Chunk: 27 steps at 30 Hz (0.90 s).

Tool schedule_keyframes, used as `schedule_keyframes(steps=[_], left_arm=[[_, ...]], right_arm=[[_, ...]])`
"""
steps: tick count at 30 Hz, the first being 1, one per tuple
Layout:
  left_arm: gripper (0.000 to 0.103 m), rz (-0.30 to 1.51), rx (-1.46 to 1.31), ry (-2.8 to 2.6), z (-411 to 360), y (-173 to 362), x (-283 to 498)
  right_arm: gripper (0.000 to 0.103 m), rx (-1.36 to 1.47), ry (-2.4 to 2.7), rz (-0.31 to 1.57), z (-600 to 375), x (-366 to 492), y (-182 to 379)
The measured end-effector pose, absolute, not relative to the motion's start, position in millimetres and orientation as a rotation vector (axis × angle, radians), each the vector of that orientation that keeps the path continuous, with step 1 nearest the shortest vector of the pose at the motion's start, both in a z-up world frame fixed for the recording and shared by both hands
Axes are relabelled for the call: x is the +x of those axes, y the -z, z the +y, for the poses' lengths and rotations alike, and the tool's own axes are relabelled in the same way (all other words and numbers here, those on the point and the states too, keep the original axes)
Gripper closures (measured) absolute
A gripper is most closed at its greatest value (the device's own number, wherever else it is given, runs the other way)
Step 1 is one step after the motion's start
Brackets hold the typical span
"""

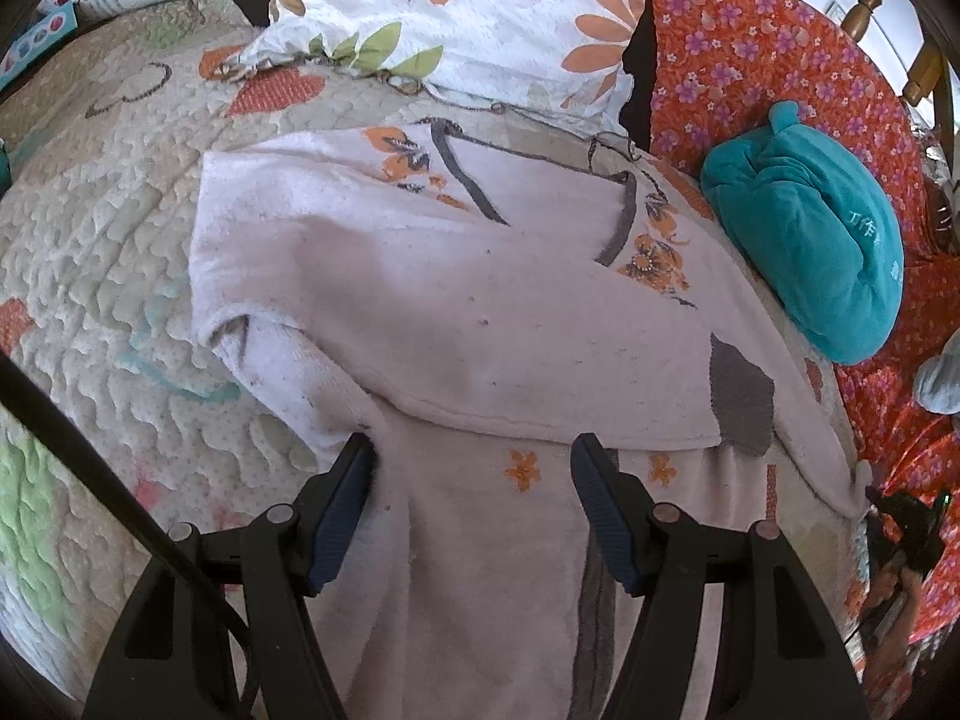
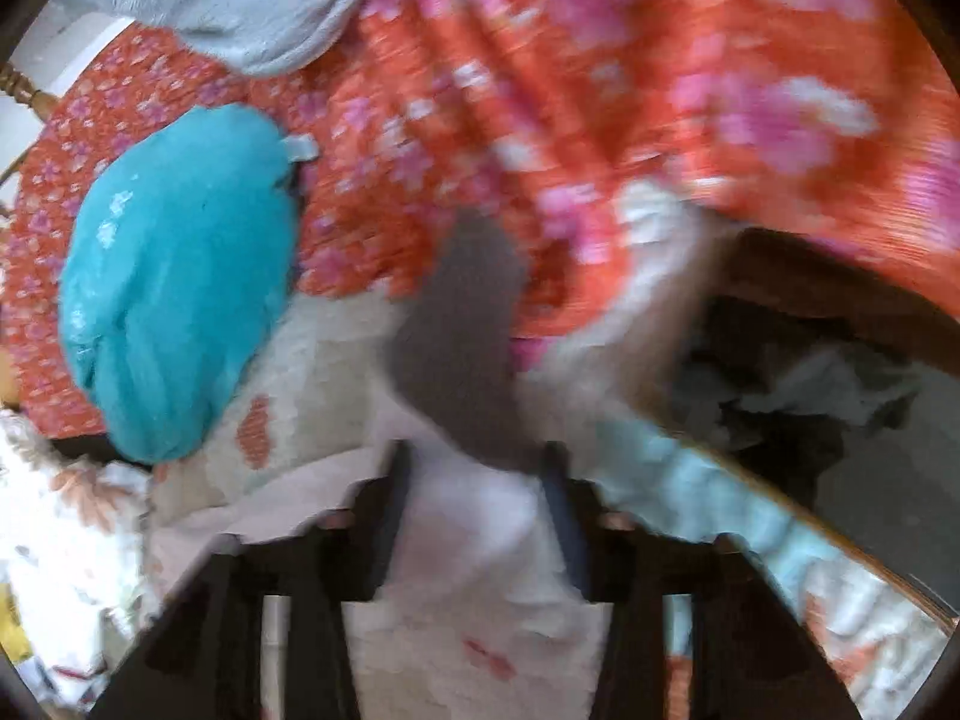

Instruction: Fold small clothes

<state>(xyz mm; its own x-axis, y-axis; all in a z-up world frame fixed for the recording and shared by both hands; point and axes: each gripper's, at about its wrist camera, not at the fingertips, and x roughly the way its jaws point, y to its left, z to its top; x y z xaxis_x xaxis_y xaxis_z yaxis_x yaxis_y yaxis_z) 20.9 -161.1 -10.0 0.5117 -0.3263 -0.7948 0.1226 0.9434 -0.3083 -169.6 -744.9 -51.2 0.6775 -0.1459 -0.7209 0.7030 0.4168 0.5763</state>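
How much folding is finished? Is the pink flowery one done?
Not yet. The teal bundle looks already folded and set aside. The pink flowery garment is in hand: one flap lies folded across it, and the open left gripper hovers over its lower part. The right gripper is blurred, pale cloth between its fingers. Still left: folding the lower part up.

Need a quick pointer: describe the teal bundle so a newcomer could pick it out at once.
Start at the quilted bedspread, where the pale pink garment lies spread. Follow its far right edge to the orange floral cloth. There sits the teal bundle: a plush rounded lump, the only solid teal, unpatterned item among floral prints.
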Motion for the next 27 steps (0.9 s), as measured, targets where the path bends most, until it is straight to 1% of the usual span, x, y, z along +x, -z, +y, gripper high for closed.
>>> schedule_keyframes(steps=[2, 6, 10, 12, 14, 19, 24, 27], left_arm=[[0.038, 0.979, -0.218, 0.270, -155.1, 5.3, 19.6], [0.038, 0.900, -0.217, 0.232, -127.5, -13.6, 18.7], [0.038, 0.846, -0.238, 0.137, -86.9, -29.0, 23.0], [0.037, 0.835, -0.286, 0.095, -60.3, -31.9, 24.3], [0.037, 0.835, -0.325, 0.053, -36.9, -31.0, 25.3], [0.038, 0.828, -0.410, -0.023, 12.8, -30.3, 24.7], [0.037, 0.778, -0.435, -0.071, 38.8, -39.1, 21.2], [0.037, 0.779, -0.452, -0.073, 47.5, -39.2, 20.7]], right_arm=[[0.096, 1.007, 0.585, 0.634, -742.9, -162.7, 45.3], [0.096, 0.767, 0.601, 0.661, -704.8, -135.0, 5.3], [0.096, 0.547, 0.474, 0.689, -632.0, -90.3, -35.0], [0.096, 0.437, 0.373, 0.702, -579.9, -60.2, -53.2], [0.096, 0.380, 0.276, 0.710, -535.5, -37.0, -63.3], [0.096, 0.307, 0.050, 0.755, -419.5, 17.1, -59.9], [0.096, 0.247, -0.082, 0.830, -317.5, 55.9, -32.7], [0.096, 0.180, -0.141, 0.870, -263.7, 71.7, -16.6]])
